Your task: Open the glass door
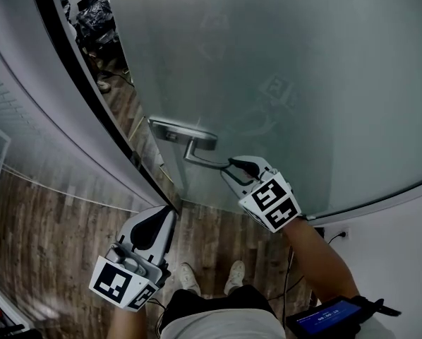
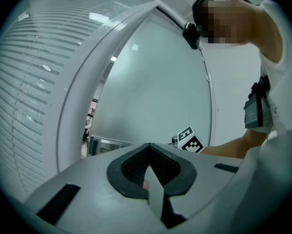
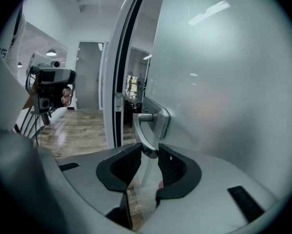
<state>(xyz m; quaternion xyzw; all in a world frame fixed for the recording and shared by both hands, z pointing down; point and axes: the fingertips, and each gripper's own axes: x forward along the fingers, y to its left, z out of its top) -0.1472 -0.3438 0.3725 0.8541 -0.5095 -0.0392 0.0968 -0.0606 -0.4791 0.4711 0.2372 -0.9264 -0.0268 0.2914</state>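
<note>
The frosted glass door [image 1: 303, 62] stands slightly ajar from its dark frame [image 1: 91, 97]. A metal lever handle [image 1: 200, 159] juts from a steel plate [image 1: 179, 134] near the door's edge. My right gripper [image 1: 233, 164] is shut on the free end of the handle. In the right gripper view the handle's tip [image 3: 142, 135] sits pinched between the two black pads of the right gripper [image 3: 149, 156]. My left gripper [image 1: 170, 210] hangs lower left by the frame, shut and holding nothing. In the left gripper view the left gripper [image 2: 149, 145] faces the door [image 2: 156, 82].
Through the gap beside the door edge a room with wooden floor [image 3: 82, 126] shows. A blind-covered glass wall [image 2: 33, 82] runs on the left. The person's shoes [image 1: 211, 277] stand on the planks below. A hand with camera gear [image 3: 51, 84] is at the far left.
</note>
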